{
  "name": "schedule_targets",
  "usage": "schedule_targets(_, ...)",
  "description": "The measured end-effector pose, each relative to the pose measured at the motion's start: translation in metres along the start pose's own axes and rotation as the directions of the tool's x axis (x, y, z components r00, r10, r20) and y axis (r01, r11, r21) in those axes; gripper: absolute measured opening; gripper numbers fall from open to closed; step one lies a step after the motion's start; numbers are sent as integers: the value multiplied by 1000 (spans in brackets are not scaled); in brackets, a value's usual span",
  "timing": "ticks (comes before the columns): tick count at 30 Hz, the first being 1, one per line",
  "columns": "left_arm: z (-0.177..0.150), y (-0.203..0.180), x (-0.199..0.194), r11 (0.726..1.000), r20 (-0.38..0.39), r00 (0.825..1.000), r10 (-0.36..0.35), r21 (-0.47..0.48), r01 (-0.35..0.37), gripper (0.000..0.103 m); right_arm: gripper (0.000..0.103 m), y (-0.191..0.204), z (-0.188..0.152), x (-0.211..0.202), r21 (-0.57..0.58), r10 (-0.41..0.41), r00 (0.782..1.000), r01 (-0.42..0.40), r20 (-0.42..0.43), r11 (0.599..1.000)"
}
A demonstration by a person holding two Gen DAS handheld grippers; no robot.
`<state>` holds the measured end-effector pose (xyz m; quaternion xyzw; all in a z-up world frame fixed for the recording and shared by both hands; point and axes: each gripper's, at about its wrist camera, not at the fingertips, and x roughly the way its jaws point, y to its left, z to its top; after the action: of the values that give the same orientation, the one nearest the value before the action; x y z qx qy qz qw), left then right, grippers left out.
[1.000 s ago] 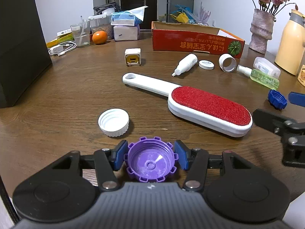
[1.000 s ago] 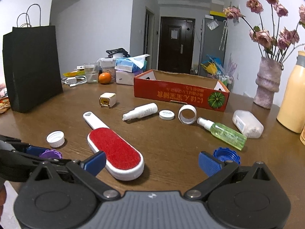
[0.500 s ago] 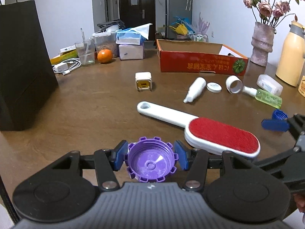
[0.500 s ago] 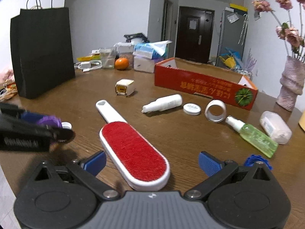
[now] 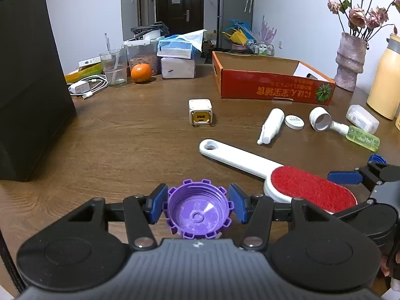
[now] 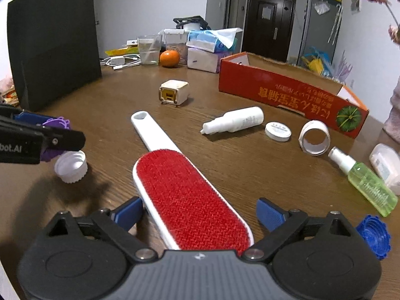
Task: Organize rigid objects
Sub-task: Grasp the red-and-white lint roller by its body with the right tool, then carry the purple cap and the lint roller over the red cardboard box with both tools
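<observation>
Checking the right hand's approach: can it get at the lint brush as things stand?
Probably yes. The right gripper has its jaws wide on either side of the lint brush, just closing in, nothing between them but the red head.

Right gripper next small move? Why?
Probably close the right gripper on the lint brush: its jaws, just closing, straddle the red head without touching. The left gripper already holds the purple cap.

A home – wooden table (image 5: 125,135), flower vase (image 5: 350,62), door (image 5: 178,5).
</observation>
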<state>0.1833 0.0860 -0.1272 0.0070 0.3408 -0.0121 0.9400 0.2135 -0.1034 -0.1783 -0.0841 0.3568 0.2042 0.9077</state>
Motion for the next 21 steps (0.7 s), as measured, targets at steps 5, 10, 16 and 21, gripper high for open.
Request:
schedule_targets(5, 4, 7, 5, 1000, -11, 1000, 3, -10, -3, 55, 89, -2, 6, 5, -1, 46, 999, -46, -16, 999)
schedule_targets(10, 8, 12, 6, 1000, -14, 1000, 0, -22, 0, 55, 56, 3, 12, 1, -14, 65, 998, -65, -15, 998)
schedule_targets(16, 16, 14, 3, 1000, -4, 1000, 5, -28, -6, 55, 55, 7, 14, 2, -12, 28, 1000, -28, -3, 1000)
schedule_targets(21, 23, 13, 1, 999, 6, 1000, 9, -34, -9, 55, 54, 3, 12, 0, 17, 37, 999, -37, 19, 999)
